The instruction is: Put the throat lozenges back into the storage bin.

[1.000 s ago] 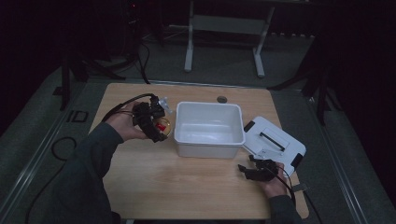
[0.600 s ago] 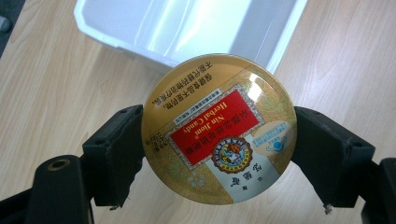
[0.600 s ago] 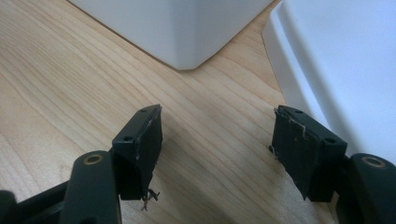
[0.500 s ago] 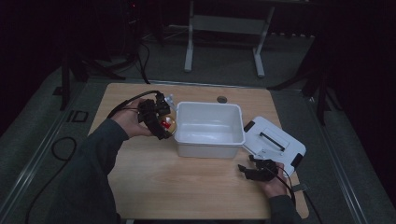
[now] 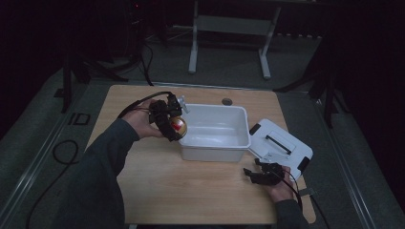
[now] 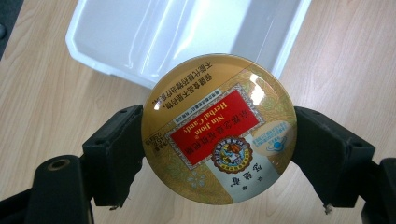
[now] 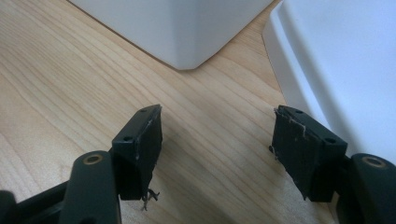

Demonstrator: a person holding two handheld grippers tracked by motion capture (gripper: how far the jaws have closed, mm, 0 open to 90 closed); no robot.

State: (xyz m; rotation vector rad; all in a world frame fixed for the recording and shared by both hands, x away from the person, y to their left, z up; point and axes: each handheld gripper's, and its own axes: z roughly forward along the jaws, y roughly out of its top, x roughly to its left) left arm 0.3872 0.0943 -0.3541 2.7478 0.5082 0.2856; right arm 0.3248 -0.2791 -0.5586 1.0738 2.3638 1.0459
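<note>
A round gold candy tin (image 6: 219, 128) with a red label is clamped between the jaws of my left gripper (image 6: 218, 135). In the high view the tin (image 5: 178, 125) and left gripper (image 5: 171, 125) hang over the left rim of the white plastic bin (image 5: 216, 131), which looks empty. My right gripper (image 5: 255, 175) rests low at the table's front right, open with nothing between its jaws (image 7: 217, 135). It faces the bin's near corner (image 7: 187, 32) and the white lid (image 7: 336, 60).
The bin's white lid (image 5: 282, 147) with black clips lies on the table right of the bin. A small dark round thing (image 5: 227, 101) sits behind the bin. Bare wood table (image 5: 191, 191) stretches in front. Cables trail off the left edge.
My left gripper carried the tin rightward, from left of the bin to over its left rim. The right gripper stayed put.
</note>
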